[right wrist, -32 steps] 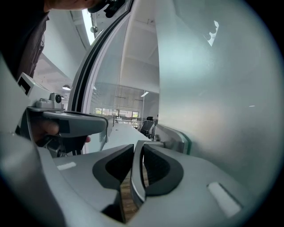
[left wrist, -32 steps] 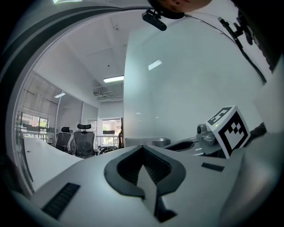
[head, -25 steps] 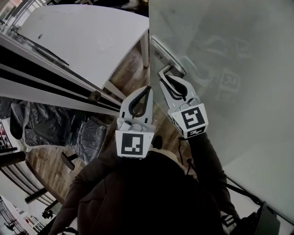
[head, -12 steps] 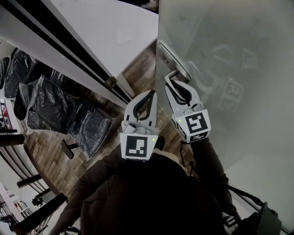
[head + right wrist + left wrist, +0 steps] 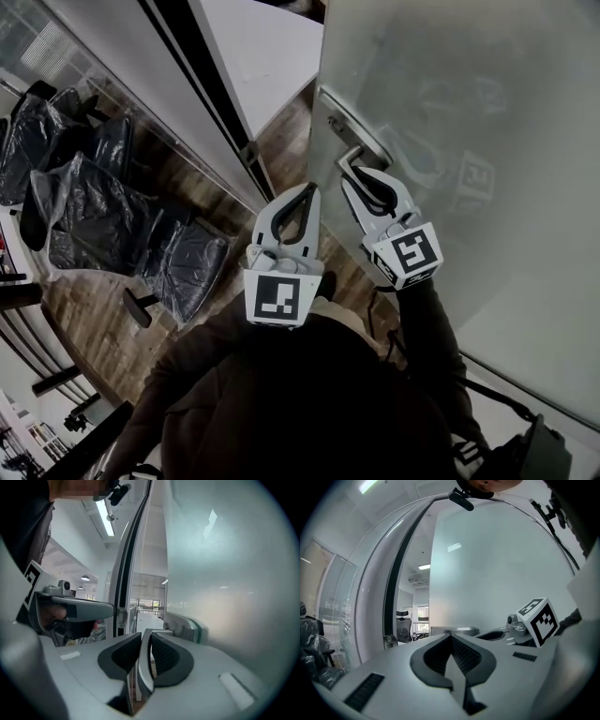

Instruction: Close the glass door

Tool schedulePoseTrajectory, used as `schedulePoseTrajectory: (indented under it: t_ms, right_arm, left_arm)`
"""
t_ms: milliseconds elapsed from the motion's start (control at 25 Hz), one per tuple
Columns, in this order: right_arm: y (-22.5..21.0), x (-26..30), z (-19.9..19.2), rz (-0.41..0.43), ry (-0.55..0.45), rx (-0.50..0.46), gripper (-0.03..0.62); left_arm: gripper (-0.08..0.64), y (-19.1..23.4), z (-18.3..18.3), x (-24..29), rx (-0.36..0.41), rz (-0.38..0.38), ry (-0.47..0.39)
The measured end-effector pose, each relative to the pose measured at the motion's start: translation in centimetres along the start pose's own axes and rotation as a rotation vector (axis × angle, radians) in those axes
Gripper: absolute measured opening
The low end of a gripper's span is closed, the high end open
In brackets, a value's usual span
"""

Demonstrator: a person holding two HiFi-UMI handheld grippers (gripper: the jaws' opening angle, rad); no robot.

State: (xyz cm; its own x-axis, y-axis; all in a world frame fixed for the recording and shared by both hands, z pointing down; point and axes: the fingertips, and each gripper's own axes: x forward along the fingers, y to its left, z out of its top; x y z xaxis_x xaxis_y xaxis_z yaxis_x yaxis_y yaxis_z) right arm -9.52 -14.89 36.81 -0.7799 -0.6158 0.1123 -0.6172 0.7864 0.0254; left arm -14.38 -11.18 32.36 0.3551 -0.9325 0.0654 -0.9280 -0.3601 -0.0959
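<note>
The frosted glass door point(image 5: 469, 141) fills the right of the head view, with its metal lever handle point(image 5: 348, 156) on a lock plate near the door's edge. My right gripper point(image 5: 356, 172) is shut on that handle; in the right gripper view the lever point(image 5: 143, 667) sits pinched between the dark pads, beside the glass point(image 5: 229, 573). My left gripper point(image 5: 307, 193) hangs just left of it, shut and holding nothing. In the left gripper view its jaws point(image 5: 451, 637) meet with the door point(image 5: 487, 569) behind them. The dark door frame point(image 5: 211, 94) stands close to the door's edge.
Several office chairs wrapped in black plastic point(image 5: 89, 202) stand on the wooden floor point(image 5: 103, 309) at the left, behind a glass partition. A white table point(image 5: 272, 47) shows through the gap beyond the frame. The person's dark jacket point(image 5: 300, 403) fills the bottom.
The door has swung with my right gripper toward the frame, and the gap has narrowed. The white table is now mostly hidden behind the partition. Both grippers stay shut.
</note>
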Motion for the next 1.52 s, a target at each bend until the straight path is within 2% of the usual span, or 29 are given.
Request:
schedulePoseTrajectory:
  t_ms: [280, 480, 640, 840, 1000, 1160, 1520]
  right_arm:
    - [3.1, 0.7, -1.9, 0.045, -0.007, 0.005, 0.069]
    - [4.8, 0.9, -1.0, 0.078, 0.006, 0.015, 0.069]
    - [6.6, 0.6, -0.2, 0.1, 0.011, 0.01, 0.071]
    - [9.3, 0.4, 1.7, 0.123, 0.012, -0.006, 0.071]
    - [9.7, 0.5, 0.8, 0.144, 0.01, -0.001, 0.069]
    - [9.6, 0.9, -0.6, 0.161, 0.001, 0.003, 0.069]
    - [10.5, 1.0, -1.2, 0.174, 0.002, 0.011, 0.071]
  left_arm:
    - [-0.003, 1.1, -1.4, -1.9, -0.001, 0.027, -0.025]
    - [-0.003, 0.6, -0.1, -2.3, 0.017, 0.059, -0.027]
    - [-0.003, -0.3, -0.1, -3.9, 0.024, 0.098, -0.003]
    - [-0.003, 0.1, -0.8, -7.8, 0.002, 0.164, 0.073]
    - [-0.003, 0.9, -1.3, -8.6, 0.017, 0.208, 0.074]
    - [-0.003, 1.4, -3.0, -8.7, 0.003, 0.208, 0.073]
    - [-0.003, 2.9, -3.6, -10.0, -0.006, 0.197, 0.068]
